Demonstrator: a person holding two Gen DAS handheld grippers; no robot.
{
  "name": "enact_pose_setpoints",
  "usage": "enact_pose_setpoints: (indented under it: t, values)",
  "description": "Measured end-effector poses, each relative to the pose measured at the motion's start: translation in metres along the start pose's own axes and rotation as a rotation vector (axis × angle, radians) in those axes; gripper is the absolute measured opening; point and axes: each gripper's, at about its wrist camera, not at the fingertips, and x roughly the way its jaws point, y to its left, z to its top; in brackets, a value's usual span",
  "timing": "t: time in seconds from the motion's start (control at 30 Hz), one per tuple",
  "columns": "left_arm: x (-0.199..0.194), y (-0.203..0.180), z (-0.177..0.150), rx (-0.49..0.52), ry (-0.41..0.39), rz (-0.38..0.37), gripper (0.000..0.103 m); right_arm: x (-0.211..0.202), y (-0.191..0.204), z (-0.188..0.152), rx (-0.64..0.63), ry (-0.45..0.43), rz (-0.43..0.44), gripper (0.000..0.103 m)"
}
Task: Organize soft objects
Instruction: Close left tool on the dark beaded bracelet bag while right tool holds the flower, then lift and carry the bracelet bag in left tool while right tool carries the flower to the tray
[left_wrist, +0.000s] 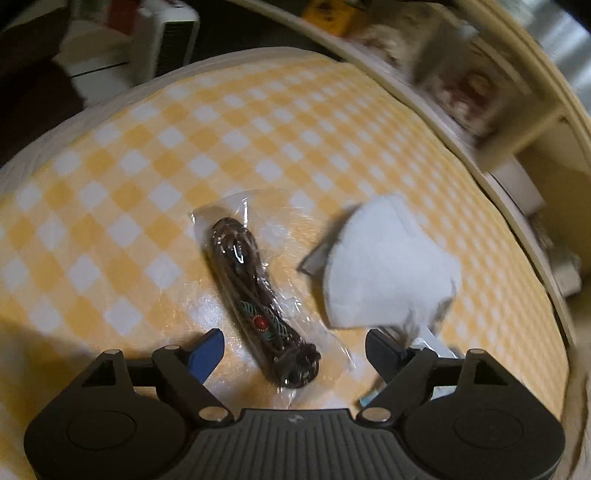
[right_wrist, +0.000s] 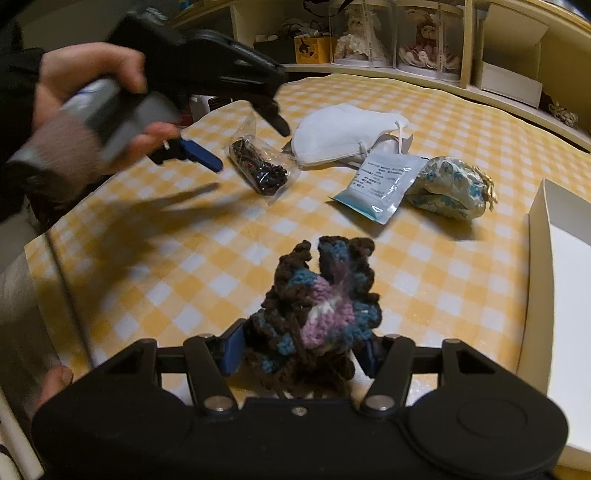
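In the left wrist view, the left gripper (left_wrist: 295, 350) hovers with fingers spread wide and empty over a clear plastic packet of dark beaded cord (left_wrist: 258, 291), likely lining up a pick; a white fabric face mask (left_wrist: 388, 262) lies just beside it on the yellow-and-white checked bench (left_wrist: 147, 184).

In the right wrist view, the right gripper (right_wrist: 299, 354) clamps a brown, blue and purple crocheted piece (right_wrist: 317, 306), lifted for sorting, perhaps into the white box (right_wrist: 565, 295). Cream shelves (right_wrist: 369, 70) back the room.
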Motion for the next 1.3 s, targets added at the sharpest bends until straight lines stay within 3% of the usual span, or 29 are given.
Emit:
enact_pose_setpoints:
  t: [0.23,0.37,0.5,0.67,0.7,0.73,0.83,0.9,1.0,1.3]
  values:
    - [0.02,-0.012,-0.004,-0.064,-0.091,0.107,0.082,0.001,-0.001,0.001,0.001,0.001,0.006,0.06]
    - [0.022,-0.012,-0.001,-0.006,-0.119,0.136,0.062,0.001,-0.003,0.001,0.011,-0.001,0.011,0.06]
    - [0.029,-0.025,-0.001,0.167,-0.097,0.189,0.057,0.0,-0.004,0.002,0.033,-0.009,0.01,0.06]
    - [0.036,-0.041,-0.009,0.482,-0.048,0.209,0.045,-0.002,-0.004,0.0,0.029,-0.014,0.006,0.059]
    - [0.035,-0.042,-0.011,0.525,-0.036,0.208,0.043,-0.002,-0.004,0.0,0.027,-0.015,0.006,0.059]
    - [0.033,-0.043,-0.015,0.562,-0.025,0.204,0.033,-0.001,-0.004,0.0,0.027,-0.015,0.007,0.059]
    - [0.027,-0.041,-0.018,0.59,0.005,0.165,0.026,-0.002,-0.006,0.0,0.031,-0.018,0.017,0.056]
    - [0.019,-0.038,-0.026,0.606,0.014,0.148,0.024,-0.003,-0.007,0.0,0.034,-0.027,0.024,0.046]
    - [0.009,-0.038,-0.037,0.644,0.017,0.138,0.023,-0.006,-0.009,0.001,0.05,-0.039,0.038,0.04]
    - [-0.041,-0.054,-0.057,0.706,-0.059,0.046,0.023,-0.028,-0.022,0.008,0.096,-0.137,0.02,0.036]
